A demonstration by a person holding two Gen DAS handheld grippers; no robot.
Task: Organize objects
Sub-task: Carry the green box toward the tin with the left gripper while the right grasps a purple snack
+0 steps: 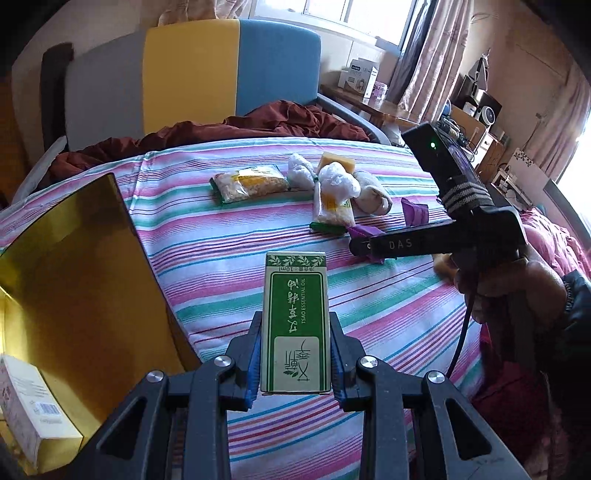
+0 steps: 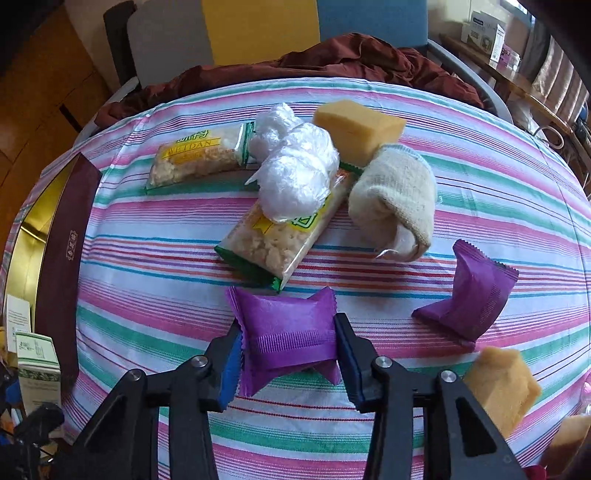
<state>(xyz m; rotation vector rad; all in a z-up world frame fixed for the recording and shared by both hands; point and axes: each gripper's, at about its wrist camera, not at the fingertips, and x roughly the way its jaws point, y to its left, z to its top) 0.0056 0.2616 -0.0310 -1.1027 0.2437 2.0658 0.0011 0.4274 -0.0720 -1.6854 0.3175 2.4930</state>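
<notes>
Bed (image 1: pixel 229 236) covered in a sheet striped pink, green, blue and white, with a rumpled maroon quilt (image 1: pixel 258 122) bunched at its far end below a padded headboard (image 1: pixel 192 74) in grey, yellow and blue panels. Window (image 1: pixel 354 18) behind the headboard, bright with daylight, hung with patterned pink curtains (image 1: pixel 432 55); wooden side table (image 1: pixel 373 103) beneath it carrying white cartons (image 1: pixel 358 77). Pinkish wall (image 1: pixel 524 55) to the right, fronted by a cluttered desk with small appliances (image 1: pixel 480 99); wooden panelling (image 2: pixel 44 81) to the left.
</notes>
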